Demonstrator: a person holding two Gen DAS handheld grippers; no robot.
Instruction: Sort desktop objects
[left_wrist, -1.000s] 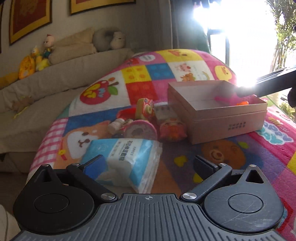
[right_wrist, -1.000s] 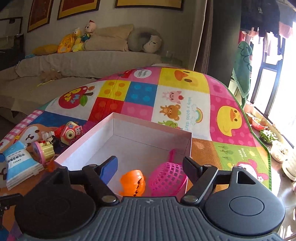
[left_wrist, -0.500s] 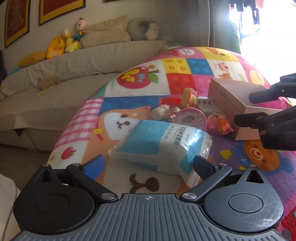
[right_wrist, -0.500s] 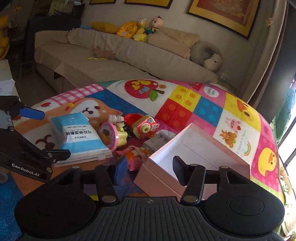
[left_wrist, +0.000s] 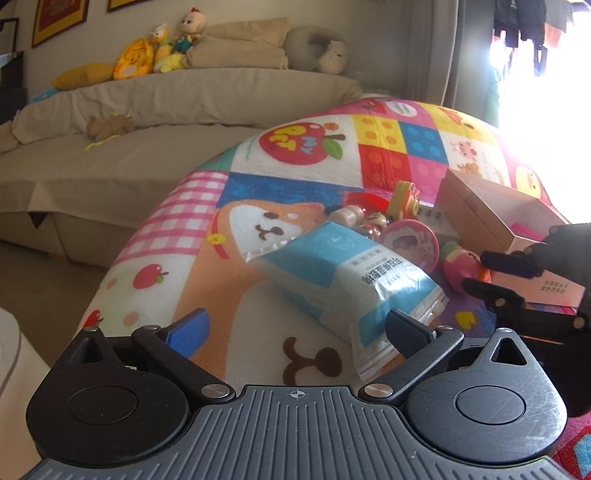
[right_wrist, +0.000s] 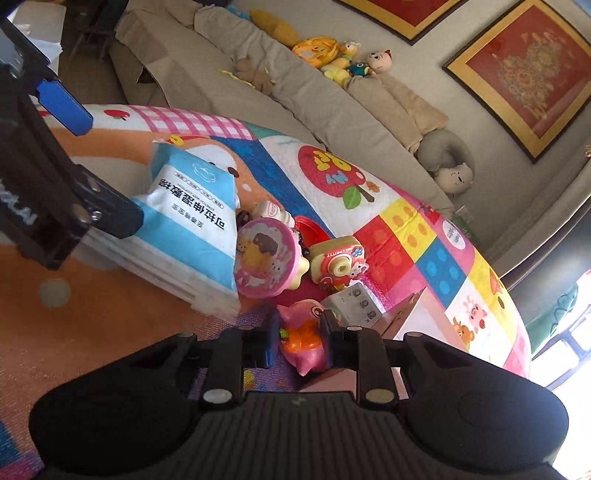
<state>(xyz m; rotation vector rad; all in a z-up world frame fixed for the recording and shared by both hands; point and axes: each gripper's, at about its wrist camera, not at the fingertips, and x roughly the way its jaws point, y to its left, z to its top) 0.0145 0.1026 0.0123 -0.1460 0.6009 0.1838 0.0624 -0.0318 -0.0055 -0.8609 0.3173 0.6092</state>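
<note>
A pink pig toy with an orange front lies on the colourful play mat, beside the cardboard box. My right gripper is closing its jaws on this toy, and both pads touch its sides. In the left wrist view the same right gripper comes in from the right at the pig toy. My left gripper stands open, low over the mat. The near corner of a blue and white tissue pack lies by its right finger.
A pile sits between the tissue pack and the box: a round pink toy, a toy camera, a small bottle, a red dish and a grey block. A beige sofa with plush toys runs behind.
The right gripper swung from above the box down to the toy pile, rolled, and its jaws narrowed around the pig toy. The left gripper rolled and shifted sideways, so the box now sits at the right edge of its view.
</note>
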